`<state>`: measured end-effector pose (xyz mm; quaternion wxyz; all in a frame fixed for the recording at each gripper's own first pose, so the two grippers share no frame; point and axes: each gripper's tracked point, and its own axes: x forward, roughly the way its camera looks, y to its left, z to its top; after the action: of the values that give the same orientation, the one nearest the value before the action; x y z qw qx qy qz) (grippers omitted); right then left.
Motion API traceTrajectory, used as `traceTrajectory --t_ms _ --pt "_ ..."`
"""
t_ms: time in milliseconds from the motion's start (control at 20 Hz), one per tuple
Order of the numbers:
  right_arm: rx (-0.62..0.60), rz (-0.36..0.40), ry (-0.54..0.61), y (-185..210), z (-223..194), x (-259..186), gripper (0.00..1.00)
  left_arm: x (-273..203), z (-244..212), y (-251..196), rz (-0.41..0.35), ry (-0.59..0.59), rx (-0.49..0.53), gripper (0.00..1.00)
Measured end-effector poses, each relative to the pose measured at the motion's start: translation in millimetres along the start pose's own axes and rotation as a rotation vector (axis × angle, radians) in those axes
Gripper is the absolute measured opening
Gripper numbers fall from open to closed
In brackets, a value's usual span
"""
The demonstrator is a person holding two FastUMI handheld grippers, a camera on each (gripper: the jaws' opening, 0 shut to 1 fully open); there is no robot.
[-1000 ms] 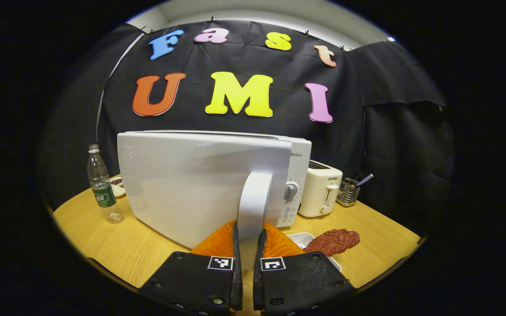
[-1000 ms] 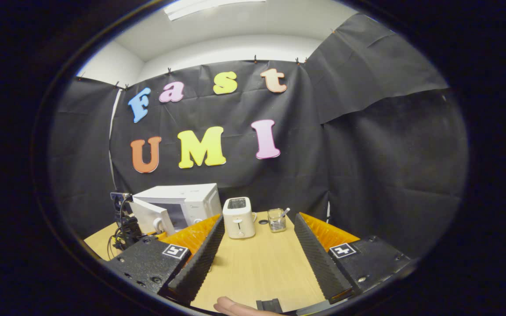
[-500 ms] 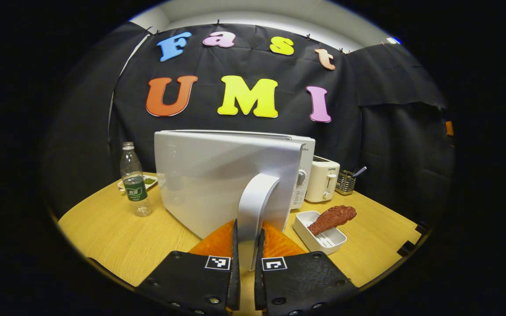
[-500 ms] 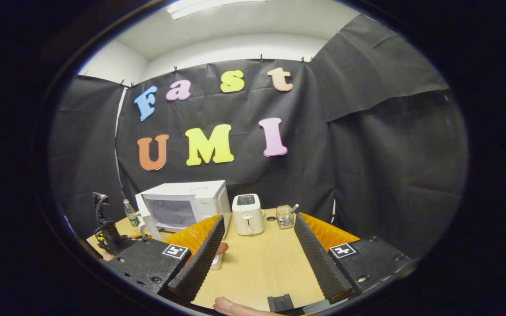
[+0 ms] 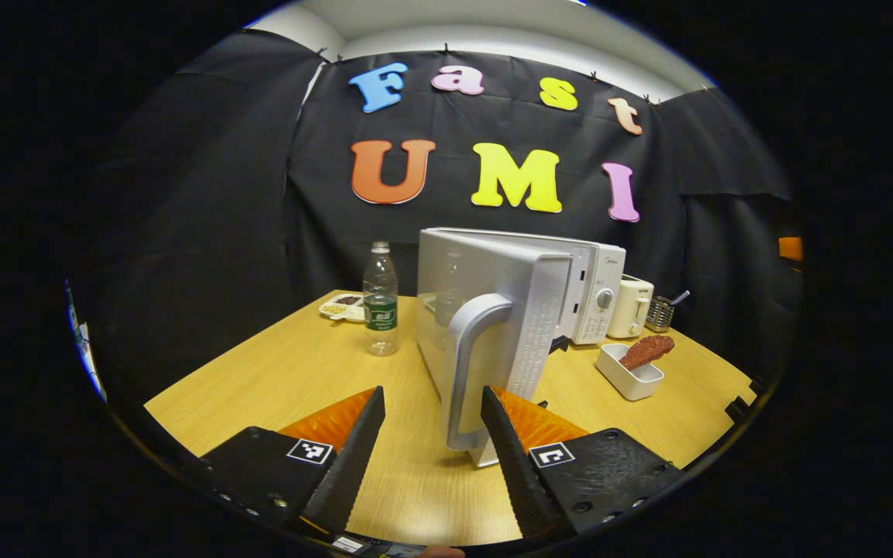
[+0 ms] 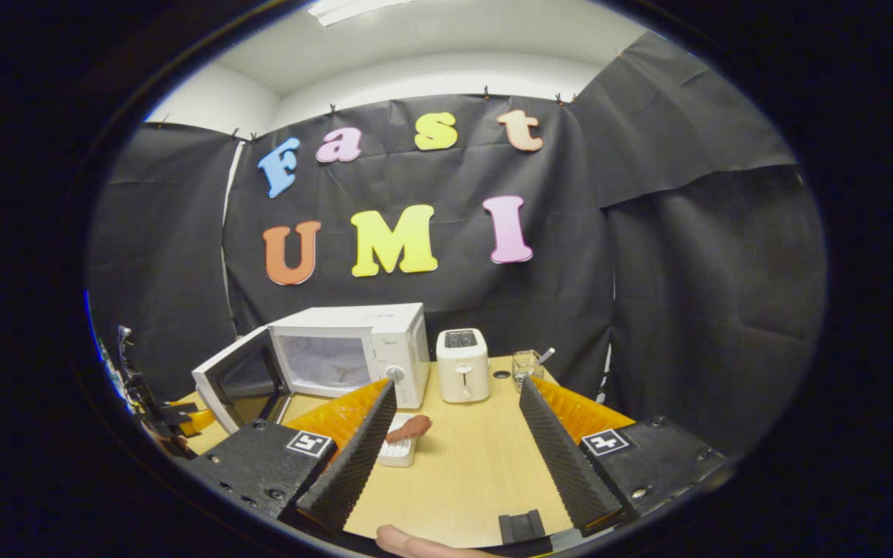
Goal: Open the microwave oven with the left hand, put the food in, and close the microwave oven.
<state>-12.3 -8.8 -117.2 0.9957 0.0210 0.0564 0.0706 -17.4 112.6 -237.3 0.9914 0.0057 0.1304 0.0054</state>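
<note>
The white microwave (image 6: 384, 341) stands on the wooden table (image 6: 462, 473) with its door (image 6: 233, 380) swung wide to the left and the cavity showing. In the left gripper view the door (image 5: 493, 310) is edge-on, and its handle (image 5: 466, 372) rises just ahead of my open left gripper (image 5: 431, 457), untouched by either finger. The food, a brown piece (image 5: 646, 350), lies in a small white tray (image 5: 626, 380) right of the microwave (image 5: 598, 279). In the right gripper view this food (image 6: 409, 428) and its tray (image 6: 400, 452) sit beside the left finger of my open, empty right gripper (image 6: 454, 457).
A water bottle (image 5: 379, 310) and a small snack dish (image 5: 342, 308) stand left of the door. A toaster (image 6: 462, 364) and a glass holder with a utensil (image 6: 525, 366) stand right of the microwave. A person's fingertip (image 6: 415, 542) shows at the bottom.
My left gripper opened and let go of the door handle. The door swung from nearly shut to wide open. The right gripper view shifted, bringing the food tray into sight.
</note>
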Motion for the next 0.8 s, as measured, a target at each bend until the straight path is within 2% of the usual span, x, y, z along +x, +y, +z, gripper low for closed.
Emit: traceTrajectory --t_ms 150,200,250,500,650,800 --pt "-0.019 0.018 0.014 16 -4 2 1.00 -16 15 18 0.046 -0.045 0.004 0.94" --pt "-0.027 0.021 0.016 19 -5 2 1.00 -19 22 22 0.057 -0.065 0.005 0.84" --pt "-0.034 0.021 0.017 22 -5 4 1.00 -23 28 23 0.067 -0.075 0.002 0.94" --pt "-0.084 0.038 0.037 30 -7 28 1.00 -31 59 10 0.040 -0.121 -0.019 0.94" --pt "-0.088 0.048 0.068 27 -9 58 1.00 -27 86 -5 0.013 -0.132 -0.030 0.94" --pt "-0.090 0.093 0.121 27 -20 92 1.00 -16 124 -13 0.013 -0.176 -0.029 0.94"
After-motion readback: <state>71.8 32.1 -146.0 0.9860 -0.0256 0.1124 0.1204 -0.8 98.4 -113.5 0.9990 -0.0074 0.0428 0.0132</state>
